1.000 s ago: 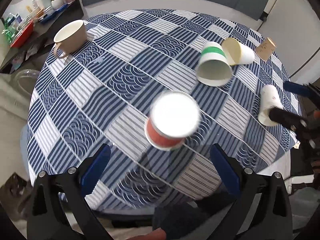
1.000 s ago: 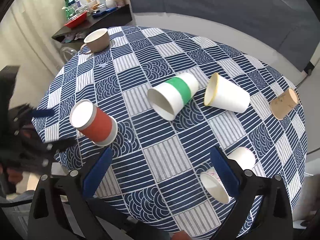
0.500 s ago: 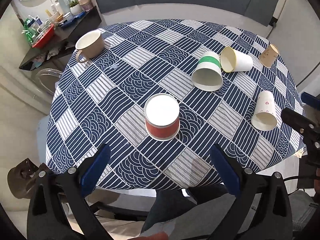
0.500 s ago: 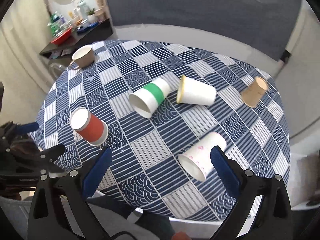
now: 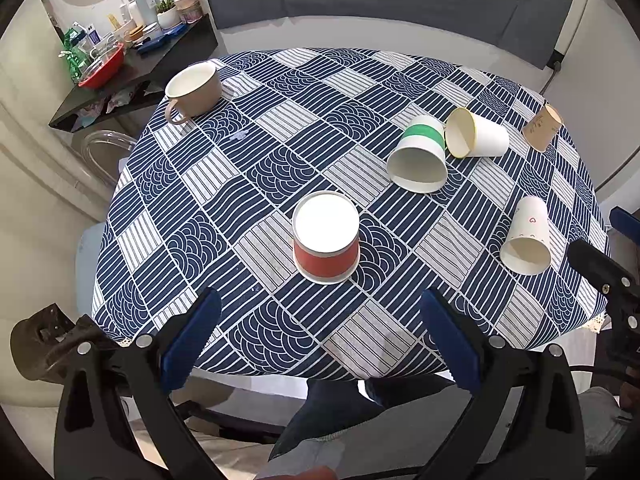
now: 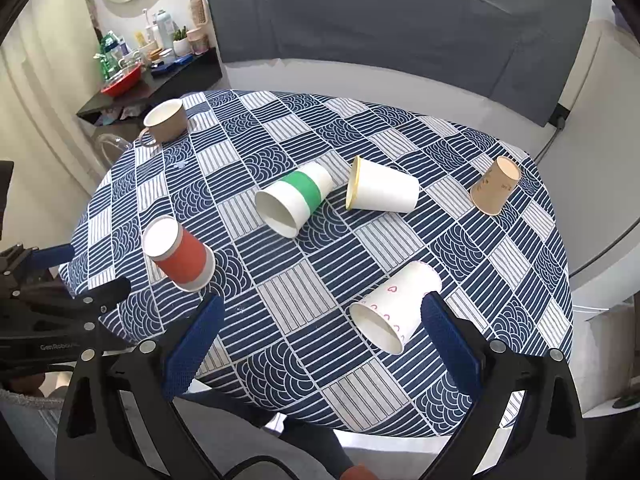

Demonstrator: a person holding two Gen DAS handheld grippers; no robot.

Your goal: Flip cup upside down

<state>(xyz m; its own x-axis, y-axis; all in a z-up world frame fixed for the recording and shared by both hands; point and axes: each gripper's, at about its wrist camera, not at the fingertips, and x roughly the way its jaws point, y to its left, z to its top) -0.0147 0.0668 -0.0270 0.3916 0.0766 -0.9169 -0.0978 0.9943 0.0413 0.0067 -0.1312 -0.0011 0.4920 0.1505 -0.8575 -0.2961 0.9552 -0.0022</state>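
A red paper cup [image 5: 326, 240] stands upside down on the checked tablecloth [image 5: 280, 160], near the front; it also shows in the right wrist view [image 6: 180, 254]. My left gripper [image 5: 320, 316] is open and empty, held back from it over the table's near edge. My right gripper [image 6: 320, 320] is open and empty, near a white cup with pink hearts [image 6: 394, 312] that lies on its side. A green-banded cup [image 6: 294, 202] and a yellow-rimmed white cup [image 6: 382, 192] also lie on their sides.
A brown paper cup [image 6: 496, 186] stands upside down at the far right. A beige mug [image 5: 192, 92] stands upright at the far left. A dark shelf [image 5: 132, 68] with bottles and a red bowl is beyond the table. The person's legs show below the near edge.
Both grippers have pulled back and up from the table. The red cup, blurred and tilted a second ago, now stands still, upside down on the cloth.
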